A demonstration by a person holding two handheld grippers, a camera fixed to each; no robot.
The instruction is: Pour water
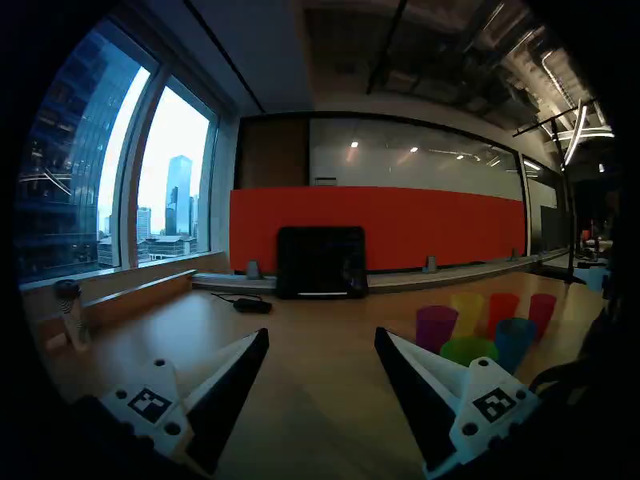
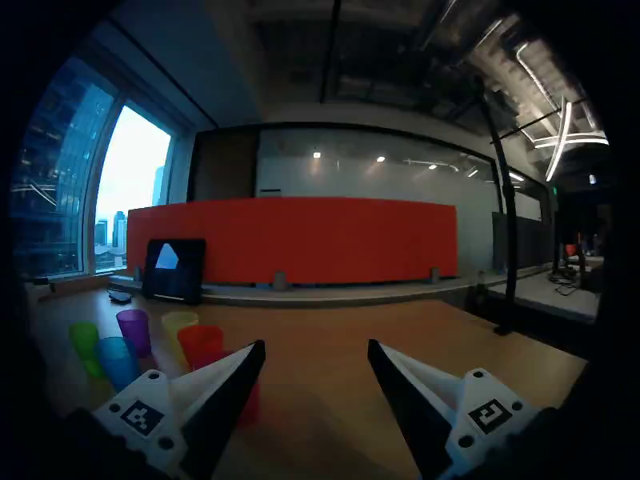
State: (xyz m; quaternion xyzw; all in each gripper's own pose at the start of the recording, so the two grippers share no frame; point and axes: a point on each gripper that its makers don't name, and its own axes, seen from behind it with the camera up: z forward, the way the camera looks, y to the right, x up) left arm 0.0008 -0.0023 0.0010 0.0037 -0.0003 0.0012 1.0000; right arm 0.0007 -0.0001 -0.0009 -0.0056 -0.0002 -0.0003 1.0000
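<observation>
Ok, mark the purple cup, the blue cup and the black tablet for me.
purple cup [image 1: 436, 326]: left gripper view, on its side wall.
blue cup [image 2: 118, 362]: right gripper view, on its side wall.
black tablet [image 1: 322, 262]: left gripper view, on the middle of its dark screen.

Wooden table [image 1: 320, 364], coloured cups [image 1: 468, 349] (clustered), dark screen [image 1: 322, 262]

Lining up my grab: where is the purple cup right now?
In the left gripper view, the purple cup stands right of centre on the table, leftmost in the cluster, beside the yellow cup, behind the green cup.
</observation>
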